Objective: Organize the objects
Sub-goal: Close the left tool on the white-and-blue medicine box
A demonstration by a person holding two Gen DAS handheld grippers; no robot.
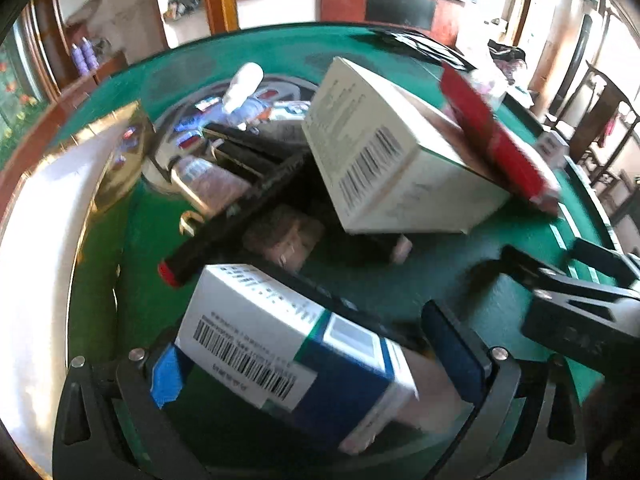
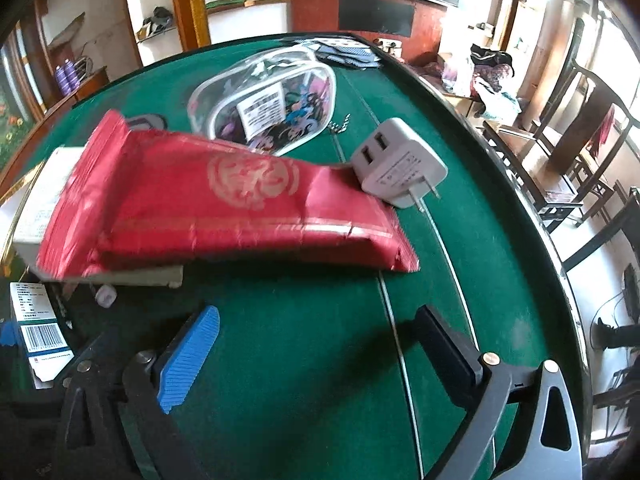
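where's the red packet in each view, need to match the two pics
Left wrist view: the red packet is upper right, seen edge-on, leaning on the big white box.
Right wrist view: the red packet fills the centre left, face up, its left part lying over the same white box.
Shared landmark: the green table, also.
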